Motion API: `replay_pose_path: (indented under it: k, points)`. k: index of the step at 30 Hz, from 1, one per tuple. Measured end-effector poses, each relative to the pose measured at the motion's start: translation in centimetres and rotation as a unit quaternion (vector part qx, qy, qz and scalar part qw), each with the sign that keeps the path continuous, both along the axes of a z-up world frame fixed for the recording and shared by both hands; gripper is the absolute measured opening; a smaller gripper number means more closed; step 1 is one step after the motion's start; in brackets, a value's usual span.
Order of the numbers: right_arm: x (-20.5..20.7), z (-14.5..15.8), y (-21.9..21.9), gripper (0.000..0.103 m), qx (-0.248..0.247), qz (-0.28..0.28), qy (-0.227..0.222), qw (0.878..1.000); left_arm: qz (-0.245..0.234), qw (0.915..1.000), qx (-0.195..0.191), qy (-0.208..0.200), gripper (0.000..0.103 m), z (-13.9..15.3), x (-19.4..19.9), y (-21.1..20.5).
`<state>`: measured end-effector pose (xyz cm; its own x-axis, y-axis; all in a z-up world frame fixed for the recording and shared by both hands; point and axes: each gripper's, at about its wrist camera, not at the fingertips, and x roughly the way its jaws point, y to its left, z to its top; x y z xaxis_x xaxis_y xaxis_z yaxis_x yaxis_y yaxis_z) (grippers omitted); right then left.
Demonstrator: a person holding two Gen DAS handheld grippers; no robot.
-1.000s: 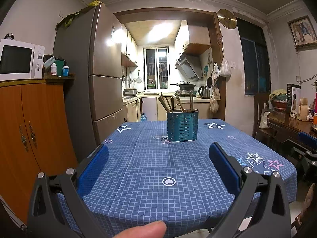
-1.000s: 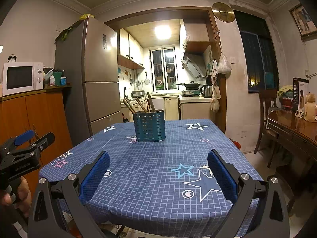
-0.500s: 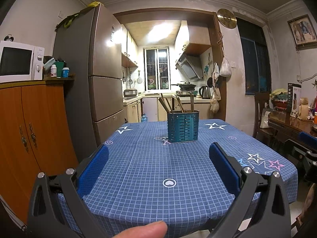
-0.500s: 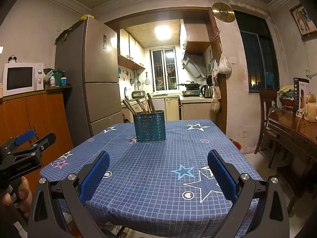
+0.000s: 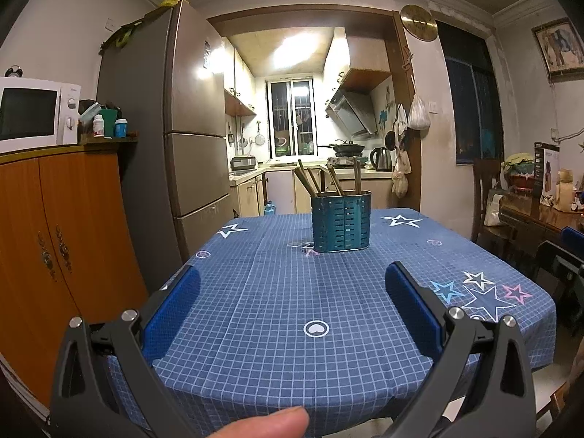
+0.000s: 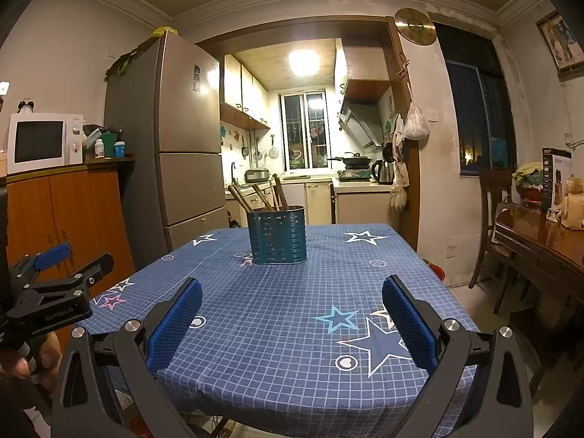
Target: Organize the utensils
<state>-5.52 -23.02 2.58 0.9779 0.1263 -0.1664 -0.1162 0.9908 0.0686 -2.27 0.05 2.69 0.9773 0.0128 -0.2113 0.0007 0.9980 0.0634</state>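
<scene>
Next to nothing changed over the last second: only a faint drift of both views. Teal perforated metal utensil holder (image 5: 341, 221) standing at frame centre on the blue checked star-print bench (image 5: 277, 292), brown wooden-handled utensils (image 5: 321, 180) upright inside, fitting either a finished sort or one pending. Left gripper (image 5: 292, 288) and right gripper (image 6: 292, 301) level, low in frame at the near edge, jaws spread wide and empty.

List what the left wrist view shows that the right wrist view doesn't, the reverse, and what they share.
Only the left wrist view: a fingertip at the bottom edge, and the open left gripper from behind its own fingers.

Only the right wrist view: the left gripper seen from the side at the left edge, the hand holding it, and the open right gripper.

Both: the blue utensil holder with wooden handles upright on the blue star tablecloth, plus the fridge and microwave.
</scene>
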Motion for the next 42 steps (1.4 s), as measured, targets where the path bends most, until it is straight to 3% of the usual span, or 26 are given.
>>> replay_pose_path:
  k: [30,34,42]
  points:
    - [0.9,0.0,1.7,0.098,-0.04,-0.022,-0.026,0.999,0.014,0.9997,-0.017,0.005,0.098,-0.4,0.6,0.4]
    - [0.3,-0.7,1.5,0.098,-0.039,-0.036,-0.069,0.996,0.012,0.9988,-0.01,-0.046,0.098,-0.8,-0.8,0.1]
    - [0.6,-1.7,1.5,0.098,-0.026,-0.029,-0.077,0.996,0.004,0.9966,-0.011,-0.082,0.098,-1.3,-1.2,-0.5]
